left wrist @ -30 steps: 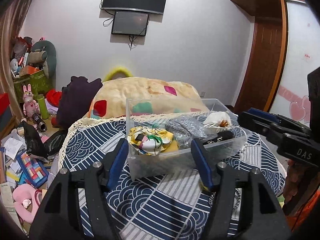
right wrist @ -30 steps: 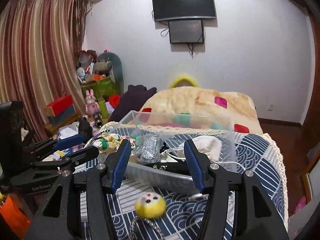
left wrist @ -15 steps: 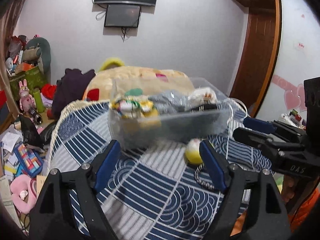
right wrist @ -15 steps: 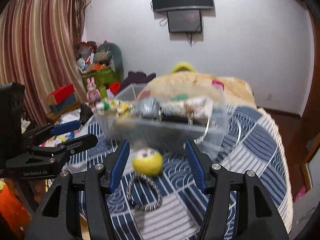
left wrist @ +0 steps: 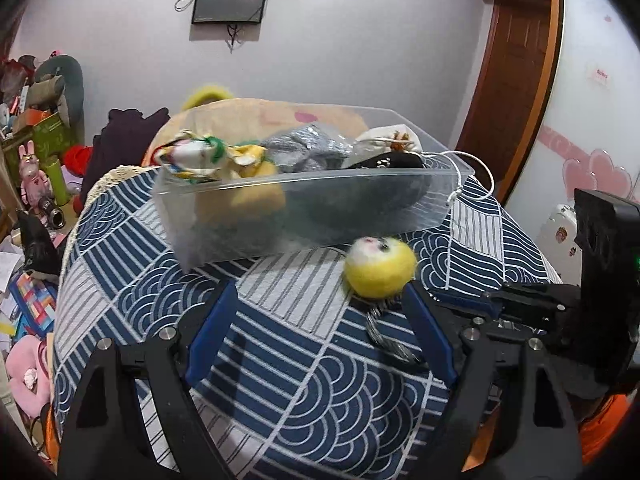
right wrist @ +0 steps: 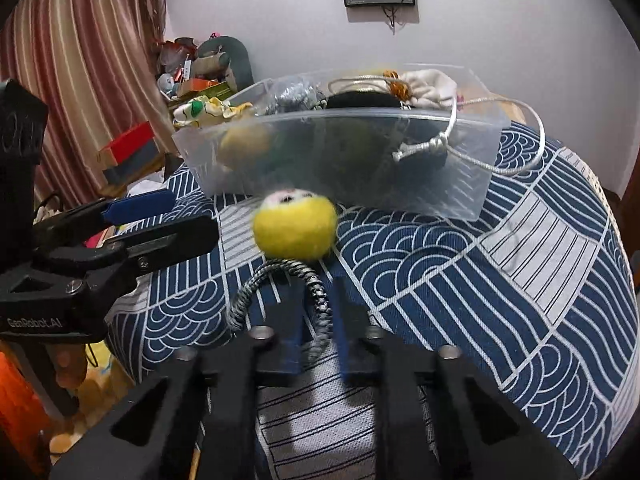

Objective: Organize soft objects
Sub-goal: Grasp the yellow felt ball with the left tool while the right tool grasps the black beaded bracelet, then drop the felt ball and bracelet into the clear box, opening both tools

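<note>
Left wrist view: the left gripper fills the bottom of the frame with its jaws spread wide and nothing between them. Above it, mid-frame, a clear plastic box on the patterned blue cloth holds soft things. A yellow plush ball lies right of centre, just in front of the box, with its braided loop trailing toward the lower right.

Right wrist view: the right gripper, bottom centre, has its jaws nearly together, pinching the braided loop. The yellow plush ball sits at centre, below the box. The left gripper reaches in from the left edge.
</note>
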Demonstrator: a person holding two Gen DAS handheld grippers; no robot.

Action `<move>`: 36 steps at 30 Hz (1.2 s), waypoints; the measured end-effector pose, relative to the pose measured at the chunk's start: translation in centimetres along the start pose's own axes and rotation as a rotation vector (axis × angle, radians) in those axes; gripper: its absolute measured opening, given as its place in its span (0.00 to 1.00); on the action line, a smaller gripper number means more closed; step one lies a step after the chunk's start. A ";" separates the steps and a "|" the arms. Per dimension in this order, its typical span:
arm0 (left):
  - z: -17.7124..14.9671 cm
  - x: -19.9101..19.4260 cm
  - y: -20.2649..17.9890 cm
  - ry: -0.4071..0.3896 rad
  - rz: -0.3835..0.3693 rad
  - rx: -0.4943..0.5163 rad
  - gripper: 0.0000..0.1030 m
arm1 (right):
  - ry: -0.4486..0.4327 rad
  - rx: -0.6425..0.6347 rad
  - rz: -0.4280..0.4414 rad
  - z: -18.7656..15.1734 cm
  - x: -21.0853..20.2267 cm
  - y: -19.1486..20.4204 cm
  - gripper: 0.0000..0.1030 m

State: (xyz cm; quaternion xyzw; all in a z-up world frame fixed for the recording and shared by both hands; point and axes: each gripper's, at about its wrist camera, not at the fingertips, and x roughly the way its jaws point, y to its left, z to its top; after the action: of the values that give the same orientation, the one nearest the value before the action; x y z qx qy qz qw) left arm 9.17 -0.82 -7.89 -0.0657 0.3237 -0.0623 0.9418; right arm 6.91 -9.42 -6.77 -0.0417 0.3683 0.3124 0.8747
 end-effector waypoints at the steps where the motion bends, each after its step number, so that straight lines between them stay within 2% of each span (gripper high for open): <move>1: 0.1 0.3 -0.2 0.003 -0.002 0.004 0.82 | -0.011 -0.001 -0.004 0.0 -0.3 0.1 0.07; 7: 0.6 1.9 -1.2 0.019 -0.015 0.018 0.82 | -0.083 0.024 -0.059 -0.2 -2.8 -1.0 0.06; 16: 0.8 4.4 -2.5 0.051 -0.063 0.008 0.81 | -0.137 0.114 -0.123 -0.4 -5.3 -4.4 0.06; 18: 0.5 4.8 -2.8 0.056 -0.069 0.017 0.74 | -0.142 0.122 -0.122 -0.6 -5.4 -4.4 0.06; 21: 0.2 5.4 -3.2 0.077 -0.083 0.032 0.57 | -0.140 0.120 -0.117 -0.7 -5.4 -4.1 0.06; 22: 0.2 5.6 -3.3 0.082 -0.087 0.035 0.48 | -0.139 0.117 -0.116 -0.7 -5.4 -3.9 0.06; 23: 0.1 5.6 -3.4 0.082 -0.087 0.039 0.45 | -0.138 0.115 -0.116 -0.4 -5.2 -3.8 0.06; 31: 0.7 3.0 -2.3 0.009 -0.075 0.030 0.44 | -0.171 0.080 -0.102 1.0 -6.0 -2.7 0.06; 36: 2.0 0.4 -1.3 -0.057 -0.069 0.015 0.44 | -0.237 0.046 -0.100 2.8 -7.7 -1.8 0.06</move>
State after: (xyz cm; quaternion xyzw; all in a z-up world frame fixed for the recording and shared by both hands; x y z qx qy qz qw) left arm 10.64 -1.96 -6.38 -0.0714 0.2940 -0.0953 0.9484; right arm 5.53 -14.02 0.14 -0.0031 0.2670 0.2625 0.9273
